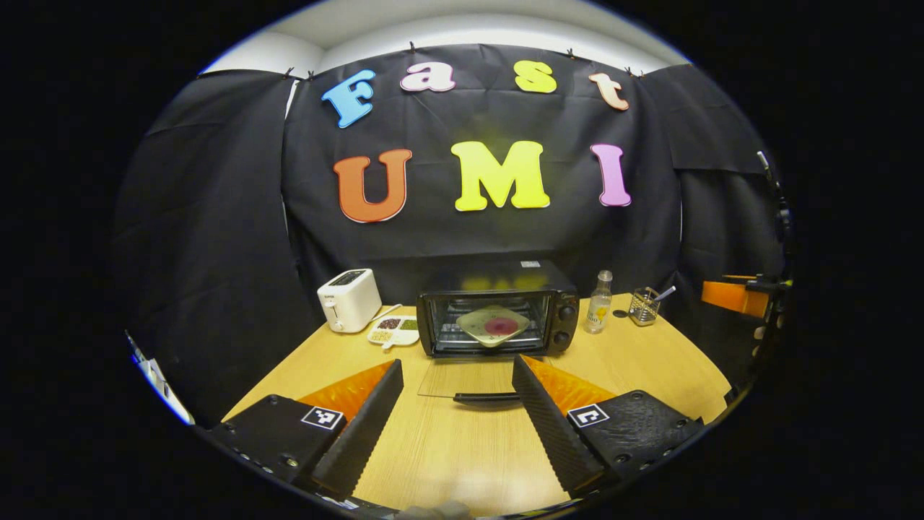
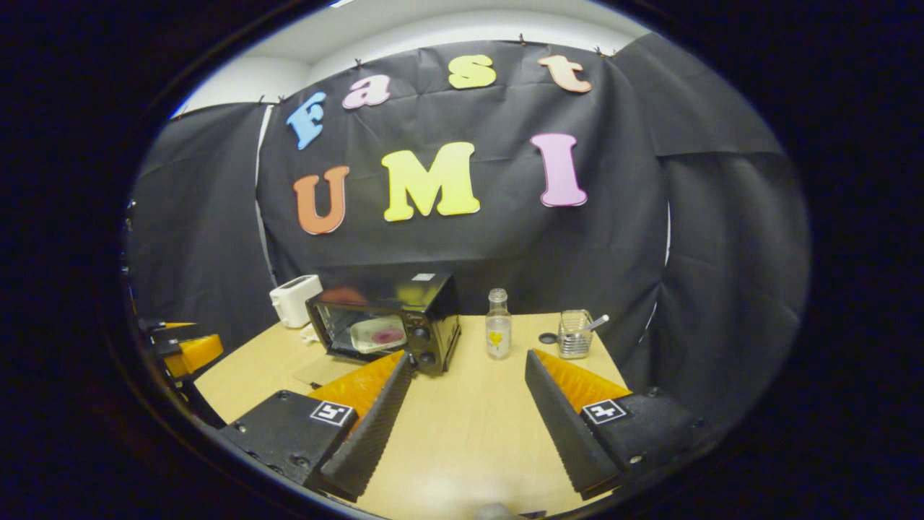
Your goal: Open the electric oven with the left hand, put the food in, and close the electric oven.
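Note:
The black electric oven stands at the back of the wooden table, its glass door folded down flat with the handle toward me. Inside on the rack lies a pale plate with red food. My left gripper is open, a short way in front of the door handle, nothing between its fingers. The right gripper view has the oven at left with the plate inside. My right gripper is open over bare table, to the right of the oven.
A white toaster and a small divided dish sit left of the oven. On its right stand a clear bottle and a wire holder with a utensil. The other gripper shows at the far right edge.

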`<state>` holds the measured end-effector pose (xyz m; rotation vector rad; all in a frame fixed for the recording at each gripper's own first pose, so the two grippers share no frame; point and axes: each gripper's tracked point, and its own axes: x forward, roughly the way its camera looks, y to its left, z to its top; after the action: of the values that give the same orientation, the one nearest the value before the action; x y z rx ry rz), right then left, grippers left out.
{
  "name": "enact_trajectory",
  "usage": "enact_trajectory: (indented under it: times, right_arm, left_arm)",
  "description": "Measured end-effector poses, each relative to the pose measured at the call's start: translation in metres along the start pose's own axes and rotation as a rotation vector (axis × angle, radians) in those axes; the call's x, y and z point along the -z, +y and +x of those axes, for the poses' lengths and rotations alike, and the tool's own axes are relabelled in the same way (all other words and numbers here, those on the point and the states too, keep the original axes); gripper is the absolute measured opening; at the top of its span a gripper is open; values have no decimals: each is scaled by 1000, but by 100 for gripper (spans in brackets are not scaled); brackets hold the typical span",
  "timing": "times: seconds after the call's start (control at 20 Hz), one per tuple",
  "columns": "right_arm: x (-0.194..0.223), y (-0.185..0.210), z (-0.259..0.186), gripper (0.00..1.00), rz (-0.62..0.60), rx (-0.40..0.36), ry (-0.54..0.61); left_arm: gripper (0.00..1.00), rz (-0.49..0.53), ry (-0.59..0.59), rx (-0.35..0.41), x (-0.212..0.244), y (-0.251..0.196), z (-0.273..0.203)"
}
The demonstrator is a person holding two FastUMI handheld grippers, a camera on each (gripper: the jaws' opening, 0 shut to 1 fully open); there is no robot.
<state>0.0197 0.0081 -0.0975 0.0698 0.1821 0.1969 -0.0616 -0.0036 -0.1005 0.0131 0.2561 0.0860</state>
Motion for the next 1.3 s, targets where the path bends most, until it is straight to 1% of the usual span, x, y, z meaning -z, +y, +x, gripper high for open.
enact_trajectory:
  times: [0.1, 0.15, 0.2, 0.25, 0.3, 0.35, 0.4, 0.45, 0.55, 0.6, 0.65, 0.7, 0.85, 1.05, 1.15, 1.2, 1.25, 1.3]
  right_arm:
    - [8, -16, -11, 100, -11, 10, 18]
    - [11, -22, -16, 96, -12, 19, 30]
    - [15, -28, -22, 96, -9, 34, 42]
    - [16, -31, -25, 100, -2, 41, 49]
    - [16, -32, -27, 100, 6, 47, 55]
    - [15, -36, -29, 100, 3, 64, 59]
    - [15, -41, -30, 96, -6, 94, 63]
    - [12, -45, -34, 100, -15, 125, 75]
    - [1, -38, -36, 100, -14, 147, 64]
    - [0, -36, -34, 96, -25, 161, 71]
    - [-3, -37, -33, 96, -37, 189, 79]
    - [-8, -37, -35, 100, -47, 218, 75]
    - [-13, -30, -38, 100, -45, 278, 87]
    - [0, -26, -42, 100, -11, 320, 127]
    - [1, -31, -44, 100, -13, 342, 131]
    - [3, -34, -45, 97, -18, 352, 138]
    - [3, -36, -47, 100, -15, 360, 145]
    - [1, -37, -49, 100, -12, 365, 143]
  left_arm:
    - [97, 15, 41, -6, 18, -10, 1]
    - [97, 19, 59, 1, 28, -16, 4]
    - [97, 24, 81, 8, 39, -22, 8]
    - [97, 30, 98, 16, 49, -26, 13]
    - [97, 23, 122, 35, 61, -32, 20]
    - [97, 19, 138, 54, 72, -37, 29]
    - [97, 26, 153, 70, 83, -41, 40]
    - [97, 35, 181, 81, 96, -42, 51]
    - [98, 40, 193, 117, 111, -50, 74]
    - [97, 38, 215, 132, 123, -53, 84]
    - [97, 31, 239, 152, 135, -58, 93]
    - [98, 28, 248, 169, 143, -62, 103]
    - [98, 43, 287, 200, 167, -69, 128]
    - [98, 62, 325, 196, 188, -65, 151]
    - [98, 66, 333, 182, 194, -62, 160]
    - [97, 68, 336, 172, 196, -61, 165]
    - [97, 66, 345, 163, 198, -60, 167]
    - [98, 65, 348, 162, 201, -61, 170]
